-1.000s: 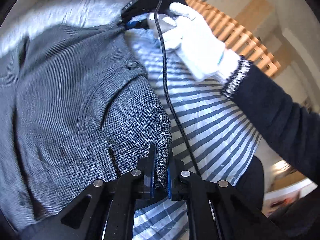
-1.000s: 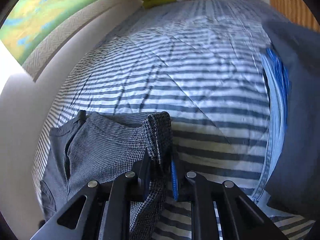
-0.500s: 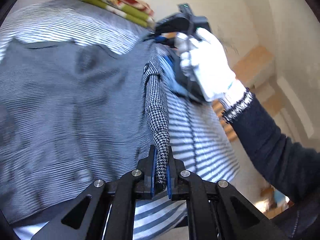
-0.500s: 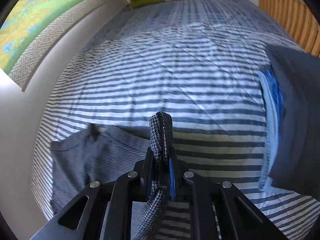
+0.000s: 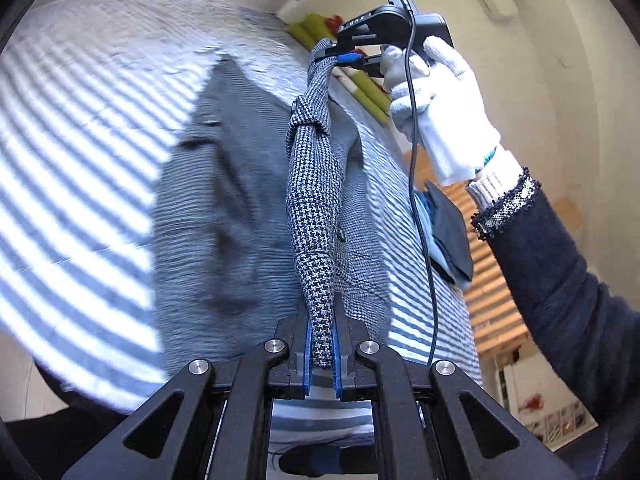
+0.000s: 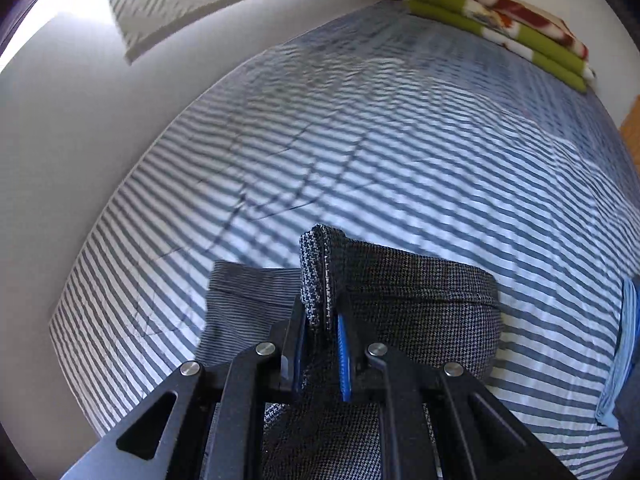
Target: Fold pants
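Grey houndstooth pants (image 5: 316, 216) hang stretched over the striped bed. My left gripper (image 5: 321, 354) is shut on one end of their top edge. The fabric runs taut from it up to my right gripper (image 5: 344, 58), held by a white-gloved hand (image 5: 444, 108). In the right wrist view my right gripper (image 6: 322, 344) is shut on a bunched fold of the pants (image 6: 416, 316). The rest of the cloth drapes down onto the sheet, with a paler part (image 6: 240, 300) lying at the left.
The striped bed sheet (image 6: 360, 152) spreads wide beyond the pants. A folded green and red blanket (image 6: 512, 32) lies at the far end. Blue and dark folded clothes (image 5: 448, 232) sit by the bed's edge near wooden slats (image 5: 488, 304). A white wall (image 6: 80, 128) borders the left.
Both grippers have swung across the bed and risen, drawing the waist edge taut into a straight line. The pants now hang narrower between them.
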A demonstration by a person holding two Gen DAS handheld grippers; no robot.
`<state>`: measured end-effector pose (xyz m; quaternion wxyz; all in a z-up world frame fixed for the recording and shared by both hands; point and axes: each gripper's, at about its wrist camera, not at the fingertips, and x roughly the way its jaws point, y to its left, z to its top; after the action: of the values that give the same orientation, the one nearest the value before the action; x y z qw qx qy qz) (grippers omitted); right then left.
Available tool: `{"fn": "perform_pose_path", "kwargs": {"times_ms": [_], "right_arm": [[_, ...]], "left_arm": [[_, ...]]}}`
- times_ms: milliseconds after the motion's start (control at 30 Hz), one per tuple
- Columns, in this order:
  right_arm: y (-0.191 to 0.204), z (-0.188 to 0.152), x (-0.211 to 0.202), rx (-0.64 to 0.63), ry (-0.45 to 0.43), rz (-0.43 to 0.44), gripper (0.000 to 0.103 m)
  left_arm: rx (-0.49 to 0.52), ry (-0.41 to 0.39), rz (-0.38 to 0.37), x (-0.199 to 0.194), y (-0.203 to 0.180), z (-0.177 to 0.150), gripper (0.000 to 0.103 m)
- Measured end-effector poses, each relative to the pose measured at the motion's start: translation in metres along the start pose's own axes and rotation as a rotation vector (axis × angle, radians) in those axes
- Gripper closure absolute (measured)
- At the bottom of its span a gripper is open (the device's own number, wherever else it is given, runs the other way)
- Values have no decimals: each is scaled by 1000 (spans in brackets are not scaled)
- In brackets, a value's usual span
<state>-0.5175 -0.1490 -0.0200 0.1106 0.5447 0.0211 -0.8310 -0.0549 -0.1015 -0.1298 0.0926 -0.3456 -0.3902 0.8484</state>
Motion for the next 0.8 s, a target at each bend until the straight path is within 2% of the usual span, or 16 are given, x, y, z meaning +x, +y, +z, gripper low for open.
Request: {"fn": "perform_pose_path", "kwargs": {"times_ms": [167,200,300,367,400,433,467,533,667,800], "right_arm": [[52,7,39,-59,58,-30,91],[57,8,45,-78,70,-24,91],[67,7,56,-107,99,-5,82],[62,7,45,-82,83,63,79],[56,7,35,-68,66,97,77],[49,8,24,-55,45,121,71],[43,10,15,-41,24,137,64],[16,4,-12,1,-28,176,57],[-49,-31,-50,97,-105,151,57],[-112,-94,-49,214,-46,115,57]], "left_arm": [[-34,-6,35,-1,29,-1,95],[-35,4,44,-3,29,0,92],[-37,41,70,-6,32,-1,68],[-27,23,90,-13,29,0,65],[-25,19,104,-16,28,0,59],[-29,16,109,-16,28,4,55],[-33,5,117,-17,28,10,53],[-10,-24,151,-20,27,24,49],[26,-39,163,-17,18,62,49],[122,-15,182,6,2,105,48]]}}
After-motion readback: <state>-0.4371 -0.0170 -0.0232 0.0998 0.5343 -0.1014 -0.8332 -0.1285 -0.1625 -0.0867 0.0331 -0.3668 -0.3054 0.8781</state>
